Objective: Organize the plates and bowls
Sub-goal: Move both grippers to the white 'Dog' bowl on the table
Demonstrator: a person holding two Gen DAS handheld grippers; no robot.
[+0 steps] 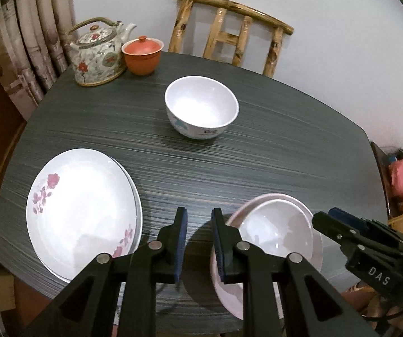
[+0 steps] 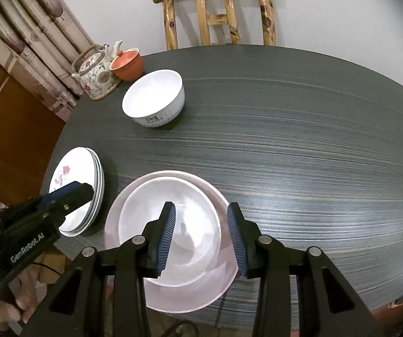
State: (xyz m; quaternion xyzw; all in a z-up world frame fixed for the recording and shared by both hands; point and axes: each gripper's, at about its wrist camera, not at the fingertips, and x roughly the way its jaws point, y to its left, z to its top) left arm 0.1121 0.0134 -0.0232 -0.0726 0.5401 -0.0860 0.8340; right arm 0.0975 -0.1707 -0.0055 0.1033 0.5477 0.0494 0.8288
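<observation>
On the dark, streaked table, a stack of flowered plates is seen near the left edge, and a white bowl nested in a slightly larger pinkish bowl sits at the near edge, just to the right of the plates with a strip of bare table between them. A third white bowl, printed with blue marks on its outer wall, stands alone further back toward the middle of the table, well apart from both groups. At the far left corner a flower-patterned teapot is placed, with an orange lidded cup just beside it. A bamboo chair is set against the white wall behind the table, and a curtain hangs at the left. The left gripper is held above the bare strip between the plates and the nested bowls; its blue-padded fingers are kept a narrow gap apart and nothing is clamped between them. The right gripper is held over the nested bowls, its fingers parted with the near right part of the bowls seen between them, and nothing is pressed by the pads. In the right wrist view, part of a hand is seen on the left gripper's handle at the lower left
</observation>
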